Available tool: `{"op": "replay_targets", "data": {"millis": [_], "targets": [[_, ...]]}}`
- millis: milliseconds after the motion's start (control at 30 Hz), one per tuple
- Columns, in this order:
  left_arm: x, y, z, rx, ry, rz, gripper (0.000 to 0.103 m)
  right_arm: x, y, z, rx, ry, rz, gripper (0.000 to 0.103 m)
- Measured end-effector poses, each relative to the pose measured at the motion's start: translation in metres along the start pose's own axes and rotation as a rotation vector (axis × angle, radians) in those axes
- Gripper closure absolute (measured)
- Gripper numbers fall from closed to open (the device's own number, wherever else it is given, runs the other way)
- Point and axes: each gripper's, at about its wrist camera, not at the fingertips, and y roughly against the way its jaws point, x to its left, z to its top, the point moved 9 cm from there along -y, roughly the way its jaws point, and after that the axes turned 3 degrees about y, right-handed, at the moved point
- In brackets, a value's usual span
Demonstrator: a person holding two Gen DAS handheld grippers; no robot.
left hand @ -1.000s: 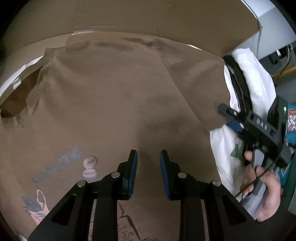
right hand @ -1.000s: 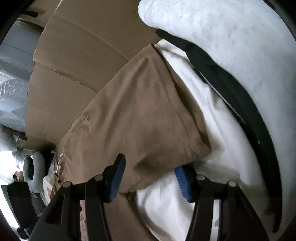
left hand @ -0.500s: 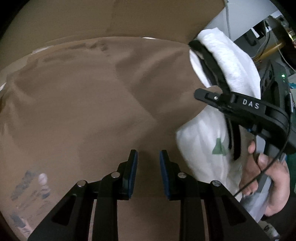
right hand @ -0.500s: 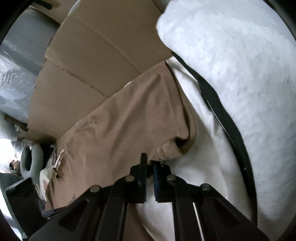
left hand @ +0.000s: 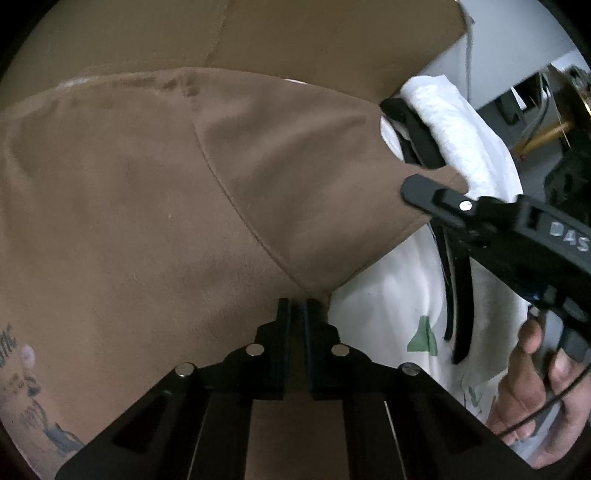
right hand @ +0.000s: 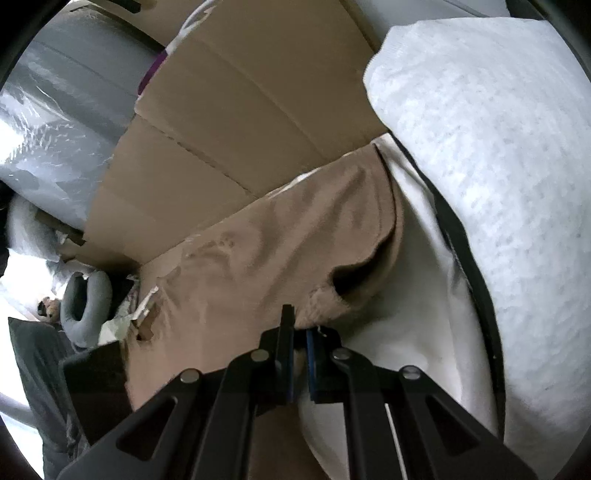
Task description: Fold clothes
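**Two pinches on one brown sleeve**

While the brown T-shirt [left hand: 122, 206] lies spread flat on the cardboard sheet [left hand: 295, 33], both grippers are biting its sleeve [left hand: 295, 173]. The sleeve sits at the right side of the shirt, near the right edge of the cardboard, and part of it rests on a white garment [left hand: 384, 314] lying just beside it.

The left gripper [left hand: 297, 314] has its fingers squeezed close together right at the spot under the arm, where the sleeve meets the side of the shirt. It looks like it holds the cloth there, maybe to keep that corner from sliding.

The right gripper [right hand: 300, 328] has its fingers pressed tight on the sleeve's end, and the cloth bunches up between them. A little dark fold opens behind the pinch, so that end looks raised a bit off the white garment. A hand [left hand: 532, 398] grips its handle.

I think holding both ends like this lets the person turn the sleeve over onto the body of the shirt in a neat line. A picture is printed on the shirt near its left side.
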Motion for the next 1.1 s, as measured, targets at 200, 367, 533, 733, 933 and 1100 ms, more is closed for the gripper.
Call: {"op": "replay_targets", "data": {"millis": [200, 367, 533, 733, 933, 1100], "targets": [[0.005, -0.009, -0.003, -0.025, 0.098, -0.033, 0.098, 0.014, 0.003, -0.001, 0.014, 0.025, 0.054, 0.098], [0.012, -0.012, -0.005, -0.068, 0.199, -0.084, 0.098, 0.02, 0.002, -0.004, 0.039, 0.028, 0.082, 0.098], [0.015, -0.012, -0.009, -0.099, 0.248, -0.102, 0.098, 0.029, 0.0, -0.01, 0.06, 0.024, 0.121, 0.098], [0.021, -0.012, -0.012, -0.13, 0.343, -0.15, 0.098, 0.047, -0.006, -0.024, 0.106, 0.014, 0.175, 0.098], [0.031, -0.012, -0.019, -0.184, 0.495, -0.203, 0.098, 0.06, -0.012, -0.038, 0.154, -0.015, 0.22, 0.098], [0.035, -0.013, -0.027, -0.229, 0.615, -0.246, 0.098, 0.064, -0.018, -0.048, 0.197, -0.038, 0.23, 0.098]]}}
